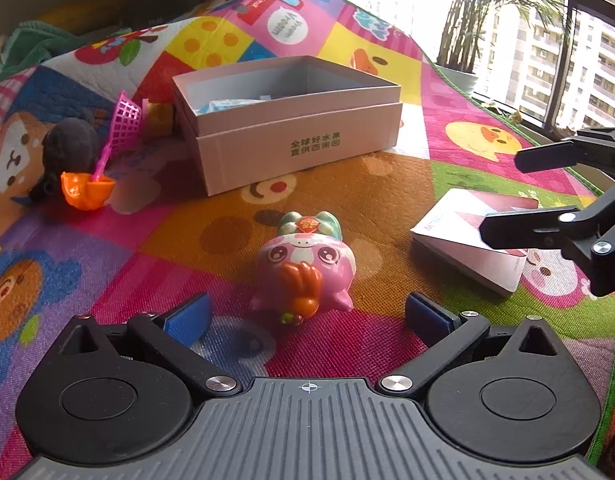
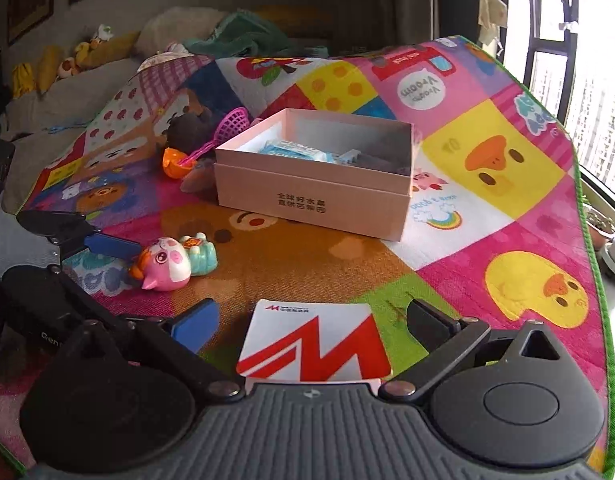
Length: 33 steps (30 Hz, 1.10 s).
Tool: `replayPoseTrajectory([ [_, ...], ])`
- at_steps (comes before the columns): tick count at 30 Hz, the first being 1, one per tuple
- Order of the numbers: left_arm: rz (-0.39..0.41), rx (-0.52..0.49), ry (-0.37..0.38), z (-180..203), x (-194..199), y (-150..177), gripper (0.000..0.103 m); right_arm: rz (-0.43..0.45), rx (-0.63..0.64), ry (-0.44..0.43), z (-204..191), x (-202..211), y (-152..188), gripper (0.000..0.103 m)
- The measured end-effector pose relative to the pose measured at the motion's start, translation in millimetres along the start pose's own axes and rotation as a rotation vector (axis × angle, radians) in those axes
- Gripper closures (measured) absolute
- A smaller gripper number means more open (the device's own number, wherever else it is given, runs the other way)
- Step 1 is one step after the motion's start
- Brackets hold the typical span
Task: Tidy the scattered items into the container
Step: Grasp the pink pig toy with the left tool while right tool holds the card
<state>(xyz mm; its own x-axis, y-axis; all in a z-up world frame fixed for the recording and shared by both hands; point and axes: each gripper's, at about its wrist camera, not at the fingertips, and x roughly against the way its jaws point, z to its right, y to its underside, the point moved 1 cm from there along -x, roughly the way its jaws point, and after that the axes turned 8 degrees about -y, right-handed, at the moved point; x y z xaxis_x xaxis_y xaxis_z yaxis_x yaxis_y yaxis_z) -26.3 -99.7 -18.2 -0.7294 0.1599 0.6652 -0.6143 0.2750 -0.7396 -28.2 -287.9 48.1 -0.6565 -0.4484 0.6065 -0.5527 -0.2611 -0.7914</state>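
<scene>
Lying on its back, pink toy (image 1: 301, 268), head toward box (image 1: 295, 132)

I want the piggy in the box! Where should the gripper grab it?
Probably across its round pink body. The piggy lies tipped on the mat, between the left gripper's open fingers, so come from above and in front, pinching its two smooth sides.

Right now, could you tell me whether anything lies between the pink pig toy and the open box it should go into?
Nothing visible does. The pink pig toy lies on bare play mat in front of the open box. The left gripper stands open just short of the toy, with nothing between them either.
</scene>
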Motion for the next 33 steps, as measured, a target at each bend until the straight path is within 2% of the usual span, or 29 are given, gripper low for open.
replayPoseTrajectory([
  [3, 0.001, 0.002, 0.001, 0, 0, 0, 0.000, -0.078, -0.008, 0.000, 7, -25, -8, 0.002],
  [6, 0.003, 0.005, 0.005, 0, 0, 0, 0.000, -0.153, -0.060, -0.045, 17, -41, 1, 0.002],
  [8, 0.003, 0.004, 0.004, 0, 0, 0, 0.000, -0.130, -0.029, -0.026, 12, -39, 8, 0.002],
  [10, 0.003, 0.005, 0.004, -1, 0, 1, 0.000, -0.108, -0.039, -0.016, 8, -35, 10, 0.010],
  [16, 0.009, 0.018, 0.018, -3, 1, 0, 0.000, -0.052, -0.069, 0.053, 0, -28, 17, 0.022],
  [21, 0.020, 0.022, 0.049, -8, 3, -3, 0.000, -0.030, -0.142, 0.095, 12, -26, 19, 0.022],
  [27, 0.050, -0.072, -0.019, 2, 5, -18, 0.000, -0.035, -0.132, 0.099, 12, -28, 18, 0.021],
  [30, 0.035, -0.120, -0.017, 7, -2, -22, 0.000, -0.035, -0.133, 0.105, 11, -28, 18, 0.022],
  [31, 0.033, -0.132, -0.020, 9, -4, -23, 0.001, -0.037, -0.132, 0.111, 11, -28, 18, 0.021],
  [33, 0.032, -0.140, -0.024, 11, -8, -24, 0.013, -0.039, -0.133, 0.113, 11, -28, 18, 0.021],
])
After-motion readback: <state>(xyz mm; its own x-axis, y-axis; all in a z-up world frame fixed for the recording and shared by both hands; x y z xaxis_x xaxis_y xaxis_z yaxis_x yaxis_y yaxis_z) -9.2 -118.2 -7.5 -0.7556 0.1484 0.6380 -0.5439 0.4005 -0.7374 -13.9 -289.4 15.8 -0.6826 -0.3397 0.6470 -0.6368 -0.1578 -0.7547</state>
